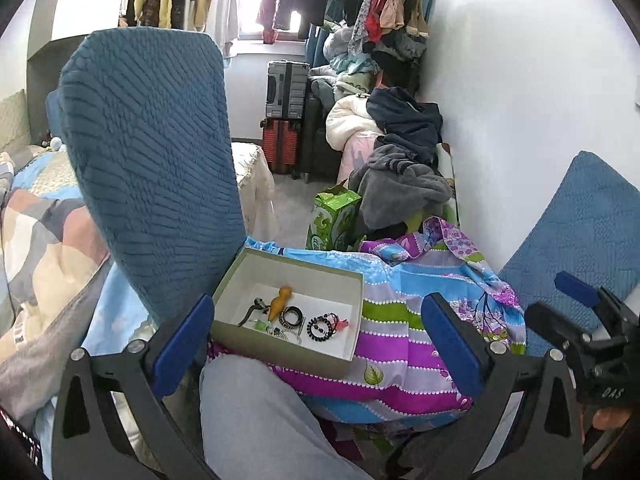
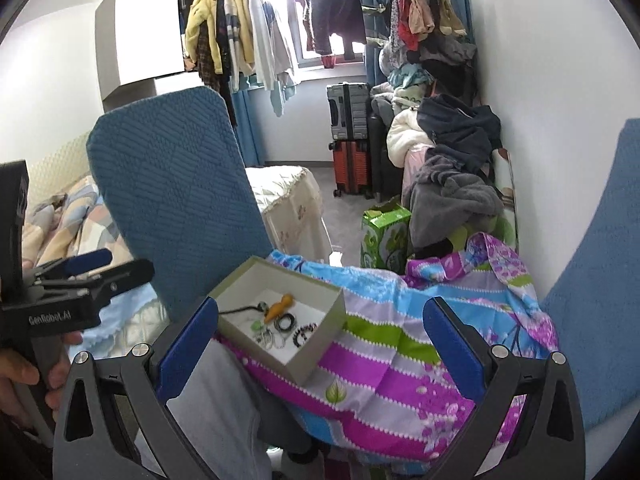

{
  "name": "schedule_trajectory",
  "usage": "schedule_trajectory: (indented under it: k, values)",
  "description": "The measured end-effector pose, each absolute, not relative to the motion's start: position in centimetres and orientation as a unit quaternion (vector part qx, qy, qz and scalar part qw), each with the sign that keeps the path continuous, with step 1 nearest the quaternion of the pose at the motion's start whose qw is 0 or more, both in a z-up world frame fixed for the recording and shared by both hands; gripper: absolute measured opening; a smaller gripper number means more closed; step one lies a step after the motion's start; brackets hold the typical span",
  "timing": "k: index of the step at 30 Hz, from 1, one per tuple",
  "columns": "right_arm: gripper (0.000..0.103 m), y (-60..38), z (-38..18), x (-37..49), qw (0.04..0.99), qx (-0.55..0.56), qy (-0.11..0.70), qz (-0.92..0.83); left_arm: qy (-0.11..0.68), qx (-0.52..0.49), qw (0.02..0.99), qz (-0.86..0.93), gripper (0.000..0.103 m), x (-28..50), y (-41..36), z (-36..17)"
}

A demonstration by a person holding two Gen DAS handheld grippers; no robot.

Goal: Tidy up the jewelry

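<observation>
An open cardboard box (image 1: 288, 304) of jewelry rests on a bright floral cloth (image 1: 400, 360), centre frame. Only the right wrist view shows a hand (image 2: 16, 376) at 9 o'clock holding the left gripper (image 1: 316, 344). The right gripper (image 2: 320, 344) tilts downward likewise. Both tongs are spread wide, released, grasping nothing, short of the box.

Left gripper (image 1: 316, 344) with black ribbed arms, blue pads, silver screws, right gripper (image 2: 320, 344) alike, white GenRobot.AI lettering at nine o'clock, light grey trouser leg (image 1: 260, 420)
</observation>
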State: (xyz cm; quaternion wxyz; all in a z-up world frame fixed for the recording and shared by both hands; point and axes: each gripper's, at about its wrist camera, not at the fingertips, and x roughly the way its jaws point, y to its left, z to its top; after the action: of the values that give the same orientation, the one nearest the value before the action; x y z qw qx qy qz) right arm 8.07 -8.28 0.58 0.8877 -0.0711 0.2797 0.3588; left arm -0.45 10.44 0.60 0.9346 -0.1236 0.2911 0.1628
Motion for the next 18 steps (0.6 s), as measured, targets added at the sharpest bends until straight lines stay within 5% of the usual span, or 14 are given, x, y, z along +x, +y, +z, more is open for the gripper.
schedule_trajectory:
  k: [18]
  values:
    - [0.103,-10.2,-2.9,6.4,0.889,-0.070,0.280,0.356,0.308,-0.123,0.927,0.174,0.103,-1.1,9.3,-2.4]
